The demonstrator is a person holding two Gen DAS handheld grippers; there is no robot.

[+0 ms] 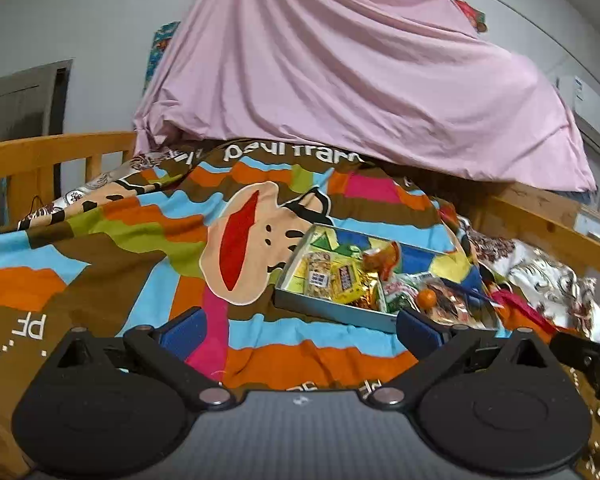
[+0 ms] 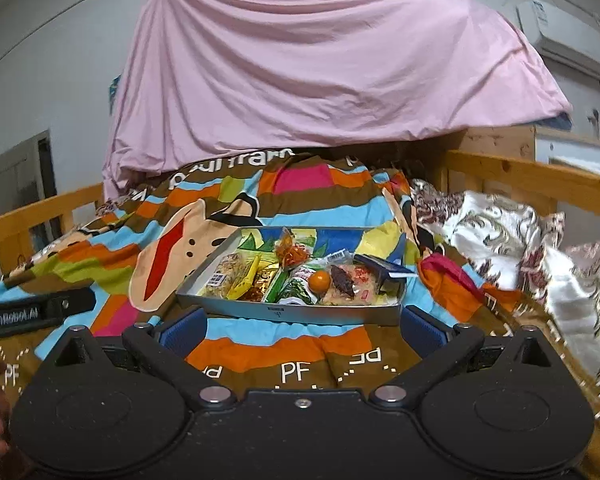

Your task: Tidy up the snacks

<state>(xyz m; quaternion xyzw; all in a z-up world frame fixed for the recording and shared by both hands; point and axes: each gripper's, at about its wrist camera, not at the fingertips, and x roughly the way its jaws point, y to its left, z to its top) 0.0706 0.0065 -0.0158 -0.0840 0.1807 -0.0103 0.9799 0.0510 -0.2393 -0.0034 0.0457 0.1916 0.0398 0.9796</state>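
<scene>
A shallow grey tin tray (image 2: 284, 314) lies on a colourful striped blanket, packed with wrapped snacks: a nut bar packet (image 2: 224, 276), a green packet (image 2: 296, 290), a small orange ball (image 2: 320, 280) and a dark blue packet (image 2: 384, 268). The same tray (image 1: 332, 308) shows to the right in the left wrist view, with a yellow packet (image 1: 346, 282) inside. My right gripper (image 2: 300, 328) is open just in front of the tray's near wall, nothing between its blue pads. My left gripper (image 1: 300, 330) is open over the blanket, left of the tray's near corner.
A cartoon-face blanket (image 1: 112, 248) covers the bed. Wooden rails (image 1: 52, 152) run along the left and right (image 2: 532, 176). A pink sheet (image 2: 320, 64) hangs behind. A crumpled patterned quilt (image 2: 500, 232) lies to the right. The other gripper's body (image 2: 36, 312) shows at the left edge.
</scene>
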